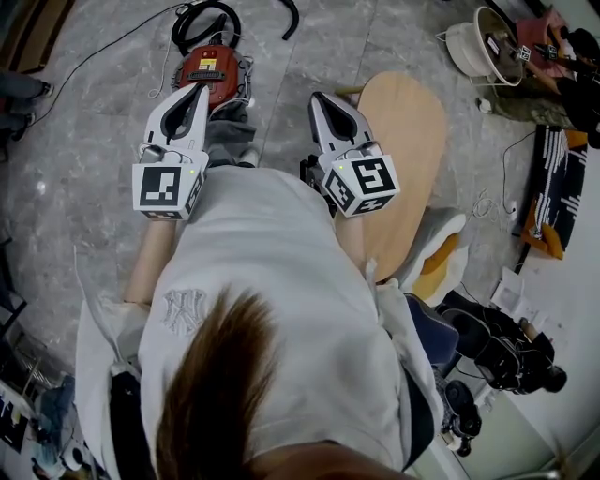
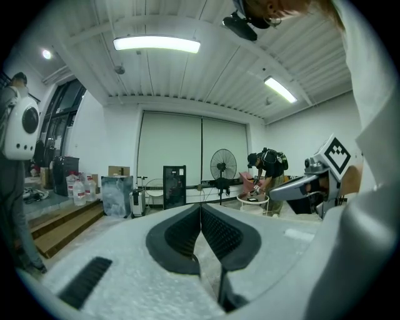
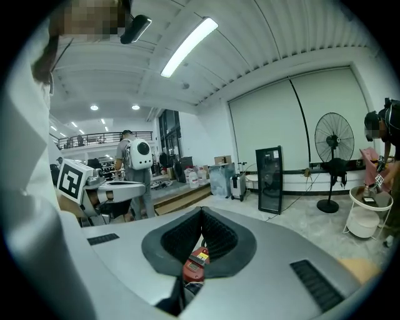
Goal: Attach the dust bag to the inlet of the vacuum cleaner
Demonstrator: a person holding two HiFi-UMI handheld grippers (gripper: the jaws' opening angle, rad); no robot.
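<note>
left gripper (image 2: 201,209): jaws pressed together, dark ribbed pads meeting, nothing between them. right gripper (image 3: 201,215): clenched the same way and just as empty, though its own view catches the red vacuum cleaner (image 3: 197,262) through the gap below the pads, which the left gripper view does not show.

from the head view both grippers are held out side by side over the grey marble floor (image 1: 94,169). the left gripper (image 1: 199,89) has its tips just short of the vacuum cleaner (image 1: 211,67), and the right gripper (image 1: 319,97) is apart to the side. the vacuum cleaner lies on the floor with its black hose (image 1: 202,19) looped beyond it. a bit of grey fabric (image 1: 230,136) shows between the grippers – whether it is the dust bag i cannot tell. an oval wooden board (image 1: 403,159) sits beside the right gripper.

only the gripper views show the room: one standing fan (image 3: 337,140), one black cabinet (image 3: 270,178), and two other people – one with a white backpack (image 3: 132,162), one bent over a small round table (image 2: 269,169).

count: two grippers, one vacuum cleaner, one hose.
</note>
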